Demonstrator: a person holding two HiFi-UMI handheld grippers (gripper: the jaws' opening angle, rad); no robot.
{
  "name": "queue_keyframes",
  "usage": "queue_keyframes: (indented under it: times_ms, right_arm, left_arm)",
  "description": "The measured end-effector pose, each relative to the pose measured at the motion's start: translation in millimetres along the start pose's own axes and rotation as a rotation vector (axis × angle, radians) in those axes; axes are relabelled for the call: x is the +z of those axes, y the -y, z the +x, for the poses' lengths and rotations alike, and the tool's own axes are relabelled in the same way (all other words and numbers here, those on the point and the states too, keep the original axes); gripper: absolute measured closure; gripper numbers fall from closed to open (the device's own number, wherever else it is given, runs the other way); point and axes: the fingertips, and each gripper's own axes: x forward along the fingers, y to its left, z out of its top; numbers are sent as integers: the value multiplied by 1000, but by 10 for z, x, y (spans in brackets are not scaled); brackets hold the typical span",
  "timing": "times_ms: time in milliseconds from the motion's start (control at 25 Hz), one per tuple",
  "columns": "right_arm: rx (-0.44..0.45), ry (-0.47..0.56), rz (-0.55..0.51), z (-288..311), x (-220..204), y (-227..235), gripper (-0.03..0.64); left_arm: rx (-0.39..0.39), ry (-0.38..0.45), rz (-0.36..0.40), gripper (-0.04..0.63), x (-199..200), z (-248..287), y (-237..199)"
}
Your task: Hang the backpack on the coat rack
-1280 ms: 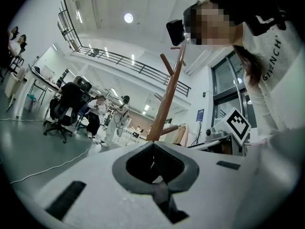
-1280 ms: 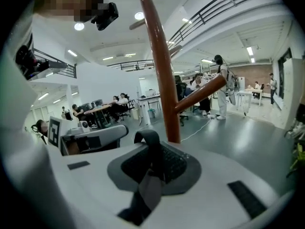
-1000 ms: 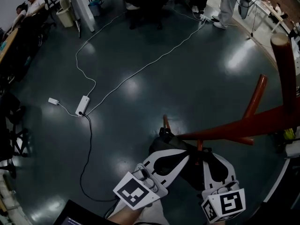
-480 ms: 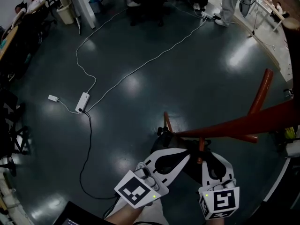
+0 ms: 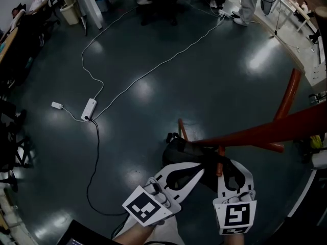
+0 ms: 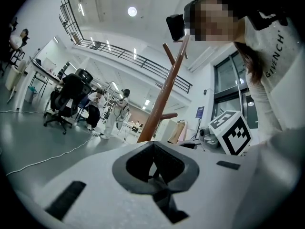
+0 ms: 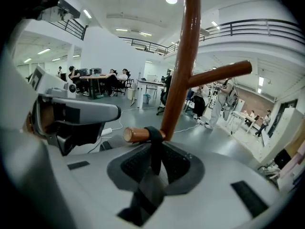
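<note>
The red-brown coat rack point(image 5: 265, 131) leans across the right of the head view, with a short peg point(image 5: 181, 129) sticking out toward me. The black backpack point(image 5: 181, 154) hangs bunched just below that peg, between my grippers. In the right gripper view a black strap point(image 7: 153, 149) loops over the peg point(image 7: 136, 134) beside the pole point(image 7: 183, 70) and runs down into my right gripper point(image 7: 155, 175), which is shut on it. My left gripper point(image 6: 155, 168) is shut too, with black strap pinched in its jaws. Both grippers, left point(image 5: 199, 168) and right point(image 5: 232, 166), sit close together under the peg.
A white cable and power strip point(image 5: 89, 109) trail over the dark glossy floor at the left. People sit at desks along the far edge, near a bin point(image 5: 70, 17). A person stands at the far right point(image 5: 253, 4). Office chairs point(image 6: 66, 99) stand behind.
Both grippers have edged up toward the peg, and the right one's marker cube has shifted left. More of the backpack now shows beside the peg.
</note>
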Motion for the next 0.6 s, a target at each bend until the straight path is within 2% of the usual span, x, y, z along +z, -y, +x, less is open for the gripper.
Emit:
queue_keyframes:
  times_ms: [400,480,600]
  right_arm:
    - [29,-14,15,-78,-64,-151,568]
    - [69,-1,44,-94,-87,-224,568]
    - [128,30,141,-151,-91,-294,568]
  left_arm:
    - [6,5,-12,586,40,-107,33]
    - [11,12,-14,586,37,-117,34]
    - [18,13,-12,585,69,-150,38]
